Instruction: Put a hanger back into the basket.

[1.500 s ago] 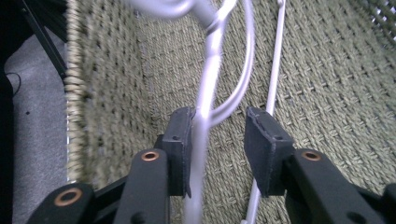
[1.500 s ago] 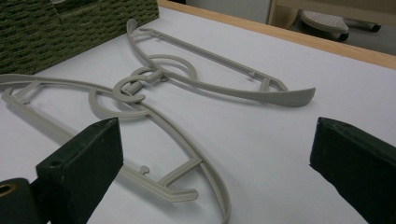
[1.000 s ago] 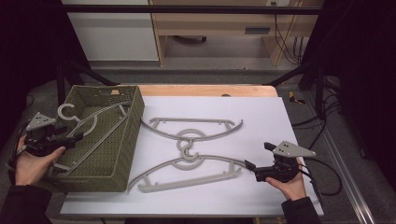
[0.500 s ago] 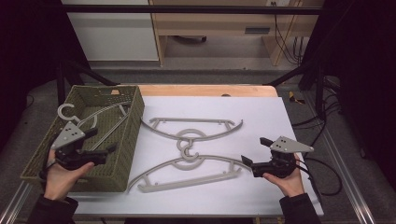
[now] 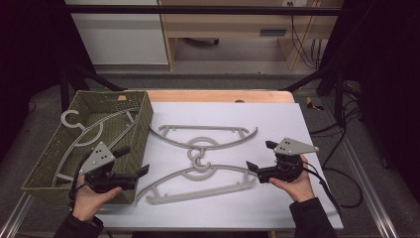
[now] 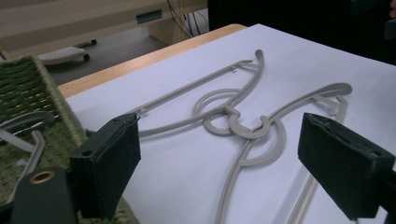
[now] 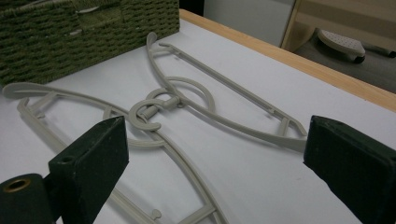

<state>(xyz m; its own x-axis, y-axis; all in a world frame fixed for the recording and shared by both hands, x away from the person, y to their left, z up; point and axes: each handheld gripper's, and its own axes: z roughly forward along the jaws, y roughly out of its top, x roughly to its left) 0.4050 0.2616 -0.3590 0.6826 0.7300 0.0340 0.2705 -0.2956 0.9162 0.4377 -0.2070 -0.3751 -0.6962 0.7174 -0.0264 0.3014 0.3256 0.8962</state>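
2 grey plastic hangers [image 5: 200, 148] hooked together on white tabletop [image 5: 277, 208], beside green woven basket [image 5: 141, 106]; left gripper [image 5: 134, 161], right gripper [image 5: 258, 155] both spread wide, empty.

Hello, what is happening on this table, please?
A person holds a gripper in each hand and seems to be putting grey hangers into a green basket. One hanger lies in the basket. Two hangers lie on the white table, hooks linked. The left gripper, jaws open, is at the basket's near corner; the right gripper, also open, points at the nearer hanger's end.

Two hangers [image 5: 200, 148] hooks interlocked on table [image 5: 277, 208]; basket [image 5: 141, 106] left, apparently holding third.
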